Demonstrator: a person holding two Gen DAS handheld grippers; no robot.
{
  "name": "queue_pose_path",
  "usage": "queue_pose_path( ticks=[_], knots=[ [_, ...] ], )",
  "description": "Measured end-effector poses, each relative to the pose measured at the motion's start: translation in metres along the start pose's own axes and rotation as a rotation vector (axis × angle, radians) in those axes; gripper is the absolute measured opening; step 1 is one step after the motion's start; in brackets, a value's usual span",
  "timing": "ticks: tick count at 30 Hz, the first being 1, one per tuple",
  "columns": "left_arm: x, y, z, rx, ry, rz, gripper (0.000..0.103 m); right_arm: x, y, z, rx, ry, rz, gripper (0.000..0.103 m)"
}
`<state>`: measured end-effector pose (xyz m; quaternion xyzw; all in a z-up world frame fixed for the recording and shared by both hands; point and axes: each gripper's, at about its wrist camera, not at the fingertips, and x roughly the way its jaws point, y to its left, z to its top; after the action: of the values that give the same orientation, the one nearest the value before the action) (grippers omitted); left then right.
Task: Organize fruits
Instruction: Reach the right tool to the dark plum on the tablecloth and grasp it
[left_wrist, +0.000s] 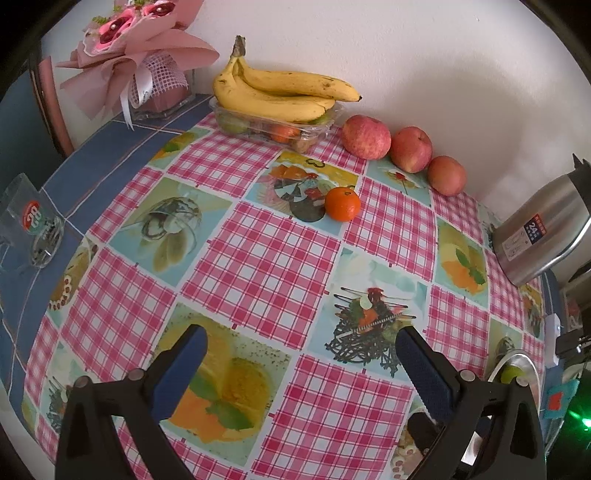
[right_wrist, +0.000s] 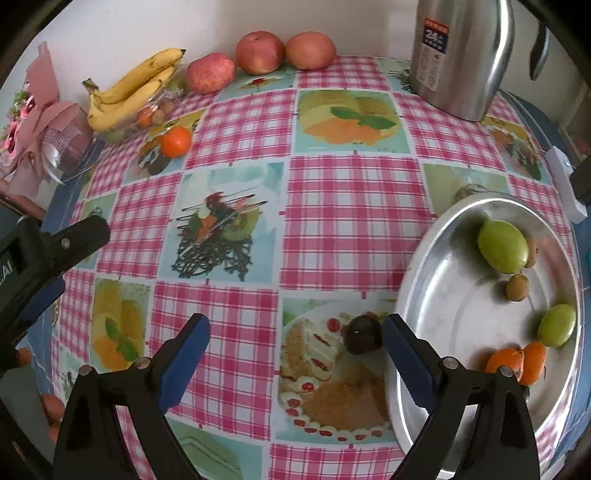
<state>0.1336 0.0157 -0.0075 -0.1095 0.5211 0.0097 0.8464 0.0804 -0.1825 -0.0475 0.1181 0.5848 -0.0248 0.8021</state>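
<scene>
- The left gripper (left_wrist: 301, 352) hangs over the checked tablecloth (left_wrist: 258, 258) with its jaws spread wide and nothing between them.
- The right gripper (right_wrist: 295, 338) is spread as well and empty, its right finger just over the rim of the metal tray (right_wrist: 417, 295).
- One lone mandarin (left_wrist: 342, 204) sits on the cloth out in the open, with bare cloth between it and the left gripper.
- Along the wall behind it: three apples (left_wrist: 365, 136) in a row, and a bunch of bananas (left_wrist: 280, 94) lying on top of a clear plastic box (left_wrist: 266, 127) holding more small fruit.
- In the tray I count two green fruits (right_wrist: 503, 251), two small brown ones (right_wrist: 517, 288) and two mandarins (right_wrist: 535, 363).
- A steel flask (right_wrist: 458, 55) stands at the right, near the tray; a pink bouquet (left_wrist: 136, 55) at the far left corner.
</scene>
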Motion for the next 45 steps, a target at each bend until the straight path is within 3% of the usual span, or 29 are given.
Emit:
queue_pose_path(
  ticks=[13,19,21,27,31,36,38,40,45],
  knots=[
    [0.002,0.007,0.001,-0.036,0.011,-0.008,0.103,0.017,0.015,-0.008,-0.038,0.036,0.004,0.094],
    [0.002,0.018,0.003,-0.081,0.014,-0.007,0.103,0.015,0.027,-0.008,-0.032,0.046,0.158,0.094],
    [0.002,0.021,0.004,-0.093,0.011,-0.006,0.103,0.012,0.03,-0.005,-0.038,0.033,0.166,0.094],
    [0.004,0.022,0.003,-0.103,0.021,-0.008,0.103,-0.002,0.02,0.0,-0.062,-0.048,-0.043,0.093],
    [0.006,0.02,0.002,-0.096,0.031,-0.01,0.103,0.004,0.011,-0.001,-0.083,-0.032,-0.154,0.08],
    [0.006,0.019,0.002,-0.098,0.033,-0.012,0.103,0.003,0.01,-0.003,-0.123,-0.037,-0.207,0.07],
    [0.007,0.019,0.002,-0.1,0.037,-0.016,0.103,0.0,0.012,-0.006,-0.154,-0.041,-0.243,0.055],
    [0.008,0.019,0.002,-0.102,0.041,-0.019,0.103,0.002,0.013,-0.006,-0.167,-0.032,-0.248,0.047],
    [0.008,0.019,0.002,-0.104,0.043,-0.024,0.103,0.01,0.014,-0.008,-0.186,0.0,-0.279,0.041]
  ],
)
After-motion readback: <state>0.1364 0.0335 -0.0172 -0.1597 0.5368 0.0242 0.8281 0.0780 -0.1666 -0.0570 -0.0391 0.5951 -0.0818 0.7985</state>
